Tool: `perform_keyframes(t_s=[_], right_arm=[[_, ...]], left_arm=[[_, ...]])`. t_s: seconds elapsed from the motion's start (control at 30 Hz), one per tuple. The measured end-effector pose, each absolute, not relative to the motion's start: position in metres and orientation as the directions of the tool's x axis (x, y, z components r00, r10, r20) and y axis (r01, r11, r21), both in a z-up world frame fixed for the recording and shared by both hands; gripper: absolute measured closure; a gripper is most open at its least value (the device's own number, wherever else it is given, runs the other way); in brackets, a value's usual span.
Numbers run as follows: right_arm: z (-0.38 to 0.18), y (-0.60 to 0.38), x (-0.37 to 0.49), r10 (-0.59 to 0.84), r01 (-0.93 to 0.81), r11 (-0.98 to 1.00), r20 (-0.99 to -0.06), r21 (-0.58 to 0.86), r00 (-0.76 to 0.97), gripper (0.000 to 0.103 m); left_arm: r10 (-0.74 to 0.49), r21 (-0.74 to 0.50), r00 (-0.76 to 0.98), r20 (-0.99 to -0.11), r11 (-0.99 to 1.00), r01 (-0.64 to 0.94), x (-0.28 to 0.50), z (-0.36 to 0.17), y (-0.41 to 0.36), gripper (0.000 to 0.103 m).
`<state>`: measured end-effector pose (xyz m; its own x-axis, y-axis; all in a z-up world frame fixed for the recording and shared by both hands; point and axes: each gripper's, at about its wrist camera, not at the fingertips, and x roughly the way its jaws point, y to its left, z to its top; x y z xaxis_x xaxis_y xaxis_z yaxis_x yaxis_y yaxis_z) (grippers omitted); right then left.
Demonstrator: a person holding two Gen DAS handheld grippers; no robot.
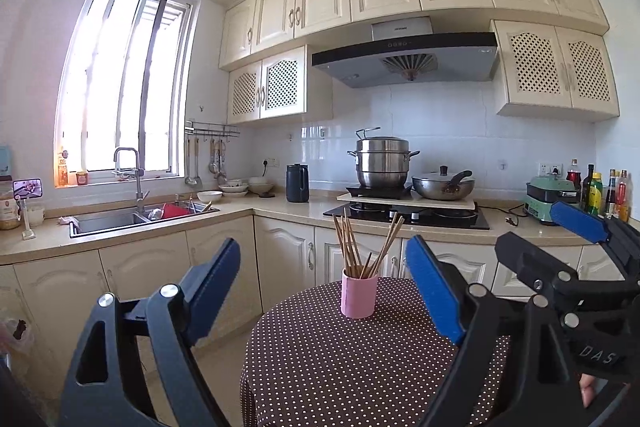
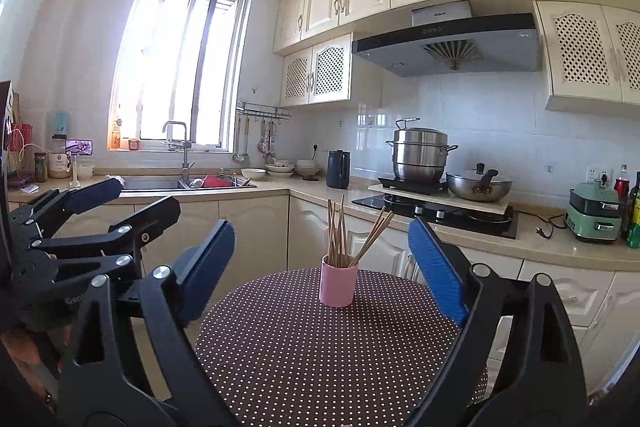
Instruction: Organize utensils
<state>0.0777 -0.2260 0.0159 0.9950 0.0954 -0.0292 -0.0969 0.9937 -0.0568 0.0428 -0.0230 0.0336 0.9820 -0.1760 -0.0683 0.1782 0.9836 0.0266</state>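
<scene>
A pink cup [image 1: 359, 293] [image 2: 338, 285] holding several wooden chopsticks [image 1: 352, 247] [image 2: 340, 235] stands upright at the far side of a round table with a brown polka-dot cloth [image 1: 340, 367] [image 2: 320, 355]. My left gripper [image 1: 323, 243] is open and level, short of the cup, with nothing between its blue pads [image 1: 216, 283]. My right gripper [image 2: 321, 227] is also open and empty, and frames the cup from a distance. Each gripper shows in the other's view: the right gripper [image 1: 530, 227] at the right edge, the left gripper [image 2: 147, 195] at the left edge. They are side by side.
Behind the table runs an L-shaped counter with cream cabinets. On it are a sink [image 1: 120, 219] with dishes, a dark kettle [image 1: 297, 183], a steamer pot [image 1: 383, 163] and wok [image 1: 442, 185] on the stove, a green appliance [image 1: 550, 195] and several bottles [image 1: 596, 187].
</scene>
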Motion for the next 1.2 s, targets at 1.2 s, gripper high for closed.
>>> perform_keyframes(t_s=[1.2], right_arm=[[0.0153,-0.2259,0.0729,0.101,-0.102,0.994,-0.037,-0.047,0.994,0.016]], left_arm=[[-0.139,0.051,0.990,-0.033,0.989,0.141,0.0372,0.0354,-0.0221,0.020]])
